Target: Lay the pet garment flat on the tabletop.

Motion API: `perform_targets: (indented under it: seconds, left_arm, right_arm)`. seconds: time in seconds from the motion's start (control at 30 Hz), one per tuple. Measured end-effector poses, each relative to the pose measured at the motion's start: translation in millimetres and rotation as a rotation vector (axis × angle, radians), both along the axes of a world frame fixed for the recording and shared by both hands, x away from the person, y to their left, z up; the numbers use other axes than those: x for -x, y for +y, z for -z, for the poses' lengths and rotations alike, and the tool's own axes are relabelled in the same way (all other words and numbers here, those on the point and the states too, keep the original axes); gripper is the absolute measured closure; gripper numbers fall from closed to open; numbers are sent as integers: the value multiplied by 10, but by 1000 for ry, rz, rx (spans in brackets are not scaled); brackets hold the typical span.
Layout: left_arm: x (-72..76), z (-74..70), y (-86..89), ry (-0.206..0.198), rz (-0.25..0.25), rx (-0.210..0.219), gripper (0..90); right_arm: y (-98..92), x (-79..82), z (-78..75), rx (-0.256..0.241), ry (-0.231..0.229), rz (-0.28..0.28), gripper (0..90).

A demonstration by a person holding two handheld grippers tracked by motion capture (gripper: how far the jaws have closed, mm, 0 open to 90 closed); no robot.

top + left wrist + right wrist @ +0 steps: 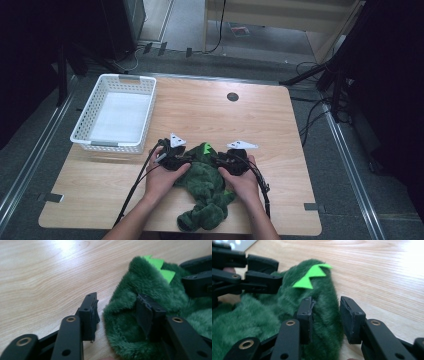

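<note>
Wooden tabletop (210,112), light grain, dark floor and cables around it.

Item 1: green plush dinosaur (205,187), low centre of the high view, lying flat near the table's front edge, bright green felt spikes (206,148) at its upper end, tail end trailing toward the bottom of the frame.

Item 2: my left gripper (117,312), at the plush's upper left edge in the high view. Jaws partly open, astride the fuzzy rim: one jaw pressed into the fur, the other on bare wood just beside it. Nothing pinched yet.

Item 3: my right gripper (327,315), at the plush's upper right edge. Jaws partly open with a fold of fur between them, below the spikes; not clamped as far as I can tell.

Item 4: white plastic basket (117,112), upper left of the high view, empty, apart from the plush.

Progress, my judgement: both grips set up, neither closed; closing, lifting and moving the toy, probably to the basket, all remain.

Pose: both hands low on the table, wrists angled inward, grippers pointing toward each other across the toy.
</note>
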State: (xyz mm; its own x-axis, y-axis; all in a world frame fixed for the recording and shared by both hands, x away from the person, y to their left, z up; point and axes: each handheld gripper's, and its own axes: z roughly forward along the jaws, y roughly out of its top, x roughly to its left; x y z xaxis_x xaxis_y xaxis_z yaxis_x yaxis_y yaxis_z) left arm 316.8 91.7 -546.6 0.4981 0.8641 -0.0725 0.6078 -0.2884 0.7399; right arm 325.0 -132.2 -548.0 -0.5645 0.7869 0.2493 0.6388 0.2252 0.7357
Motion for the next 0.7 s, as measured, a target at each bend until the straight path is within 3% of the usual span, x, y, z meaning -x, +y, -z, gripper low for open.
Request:
perform_targets:
  seconds: [0.1,0.23,0.33,0.37,0.4,0.5,0.6,0.7]
  left_arm:
    - [46,8,-56,-38,39,-56,637]
    - [63,11,-72,-47,65,-56,849]
    - [96,-15,-61,-67,67,-68,892]
    - [116,-48,-44,-84,66,-60,895]
    - [138,-98,-24,-102,61,-47,895]
    - [223,-319,64,-193,50,20,897]
    - [330,-569,177,-283,53,76,897]
    - [474,-827,292,-371,63,121,896]
  right_arm:
    - [25,37,-1,25,-17,-20,660]
    - [16,80,31,36,-53,33,799]
    - [-32,91,21,32,-32,44,876]
    - [-48,119,-18,42,-60,24,886]
    - [-48,119,-18,42,-60,24,886]
    - [-66,199,-236,-6,-149,11,889]
    - [-42,313,-560,-31,-280,-11,889]
    - [-5,453,-879,-65,-375,-23,889]
